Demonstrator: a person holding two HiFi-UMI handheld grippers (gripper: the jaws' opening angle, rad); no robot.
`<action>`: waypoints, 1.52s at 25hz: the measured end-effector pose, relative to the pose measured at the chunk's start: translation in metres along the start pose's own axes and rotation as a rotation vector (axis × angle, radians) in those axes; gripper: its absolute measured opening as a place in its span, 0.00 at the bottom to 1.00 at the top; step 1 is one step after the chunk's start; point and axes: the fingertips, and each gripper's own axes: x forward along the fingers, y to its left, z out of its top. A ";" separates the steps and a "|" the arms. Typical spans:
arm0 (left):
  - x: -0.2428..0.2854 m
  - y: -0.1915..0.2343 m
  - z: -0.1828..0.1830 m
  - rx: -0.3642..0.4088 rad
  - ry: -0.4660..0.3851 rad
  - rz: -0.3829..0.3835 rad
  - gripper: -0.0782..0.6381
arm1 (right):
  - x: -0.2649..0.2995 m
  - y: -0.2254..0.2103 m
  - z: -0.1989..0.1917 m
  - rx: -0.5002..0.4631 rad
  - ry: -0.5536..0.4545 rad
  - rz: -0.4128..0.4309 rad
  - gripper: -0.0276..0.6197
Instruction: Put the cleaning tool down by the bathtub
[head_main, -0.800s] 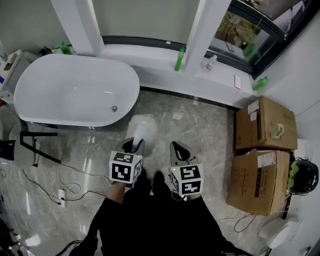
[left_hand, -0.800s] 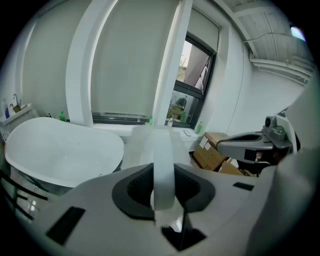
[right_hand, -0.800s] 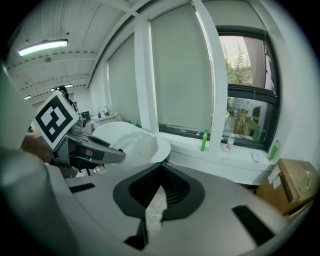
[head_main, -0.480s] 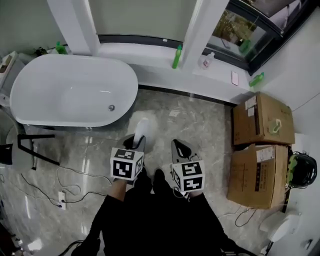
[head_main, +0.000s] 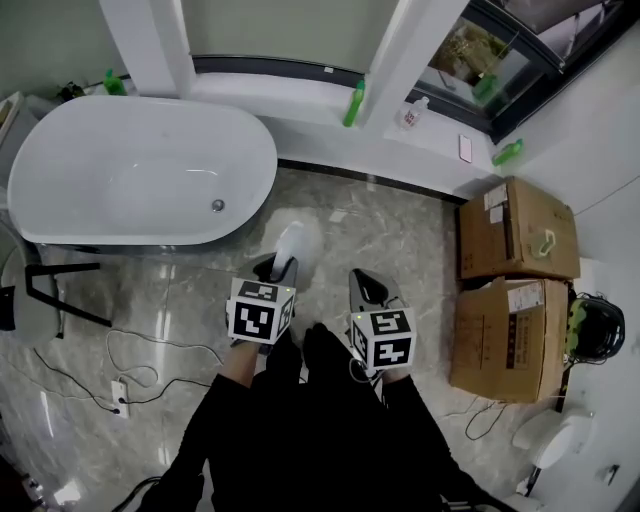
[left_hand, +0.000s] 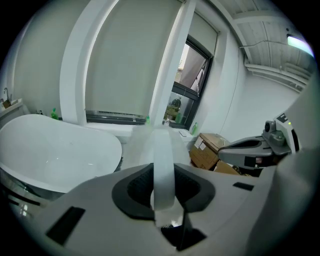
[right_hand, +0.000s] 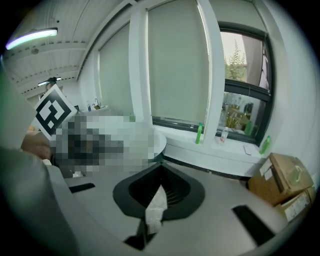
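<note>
A white oval bathtub (head_main: 140, 170) stands at the upper left of the head view, and its rim (left_hand: 55, 145) shows at the left of the left gripper view. My left gripper (head_main: 278, 268) is held over the marble floor just right of the tub. It is shut on a white cleaning tool (head_main: 291, 243) that sticks out ahead; its flat white handle (left_hand: 163, 165) runs up between the dark pads of the left gripper (left_hand: 164, 194). My right gripper (head_main: 366, 291) is beside it, the right gripper (right_hand: 157, 202) shut on a small white crumpled scrap (right_hand: 156, 209).
Two cardboard boxes (head_main: 515, 240) (head_main: 510, 340) stand at the right wall. Green bottles (head_main: 354, 103) and a phone (head_main: 465, 148) are on the window sill. A black stand (head_main: 62, 290) and loose cables (head_main: 120, 385) lie left of my legs, below the tub.
Both grippers keep their hold and sit slightly lower and to the right in the head view. The tub and boxes have slid a little upward in the picture.
</note>
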 end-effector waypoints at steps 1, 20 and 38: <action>0.001 0.002 0.000 -0.003 0.002 -0.001 0.24 | 0.001 0.001 -0.001 0.009 0.005 0.001 0.04; 0.051 0.008 0.008 0.037 0.059 -0.013 0.24 | 0.029 -0.024 0.001 0.063 0.033 -0.018 0.04; 0.169 0.004 0.024 -0.022 0.167 0.064 0.24 | 0.098 -0.127 0.009 0.124 0.104 0.064 0.04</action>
